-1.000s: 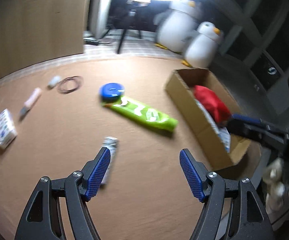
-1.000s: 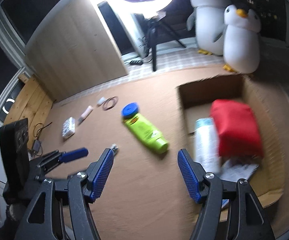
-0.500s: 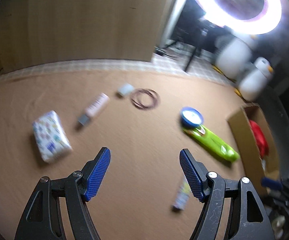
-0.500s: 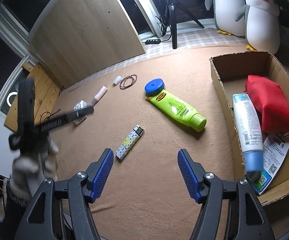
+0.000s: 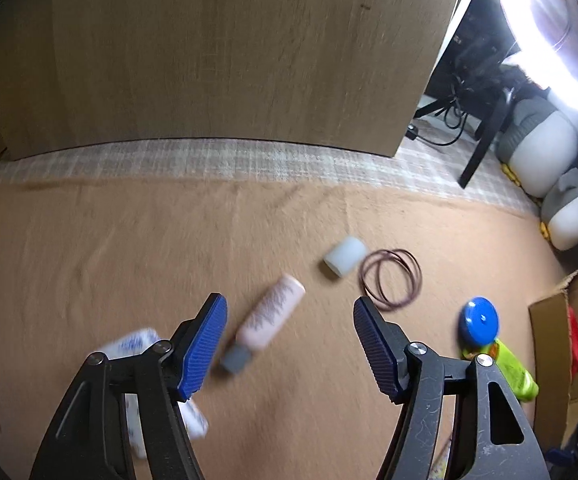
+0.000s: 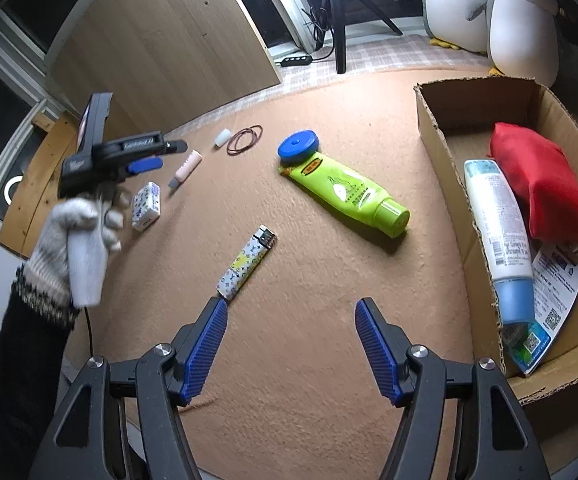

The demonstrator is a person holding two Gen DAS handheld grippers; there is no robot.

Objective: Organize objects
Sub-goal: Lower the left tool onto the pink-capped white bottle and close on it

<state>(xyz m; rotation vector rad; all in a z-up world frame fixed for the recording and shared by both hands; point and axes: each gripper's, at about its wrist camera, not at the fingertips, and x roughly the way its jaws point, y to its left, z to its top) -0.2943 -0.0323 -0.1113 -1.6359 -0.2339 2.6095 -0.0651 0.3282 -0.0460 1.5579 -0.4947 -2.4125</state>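
My left gripper point(image 5: 289, 344) is open and empty above a pink tube with a grey cap point(image 5: 267, 326), which lies between its fingers; it also shows in the right wrist view point(image 6: 157, 156). A patterned tissue pack point(image 5: 137, 346) lies partly behind its left finger. My right gripper point(image 6: 289, 344) is open and empty, hovering just past a patterned lighter point(image 6: 247, 262). A green tube point(image 6: 345, 194) and a blue round tin point(image 6: 299, 147) lie mid-mat. The cardboard box point(image 6: 437, 120) at the right holds a red pouch point(image 6: 541, 184), a white and blue bottle point(image 6: 497, 224) and a leaflet.
A white cap point(image 5: 345, 258) and brown rubber bands point(image 5: 391, 280) lie on the tan mat beyond the pink tube. A wooden panel point(image 5: 209, 60) stands behind the mat. Two penguin plush toys point(image 6: 521, 20) and a tripod with ring light point(image 6: 339, 16) stand at the back right.
My left gripper has swung left from the box and green tube to above the pink tube and tissue pack. My right gripper has pulled back from the box towards the lighter.
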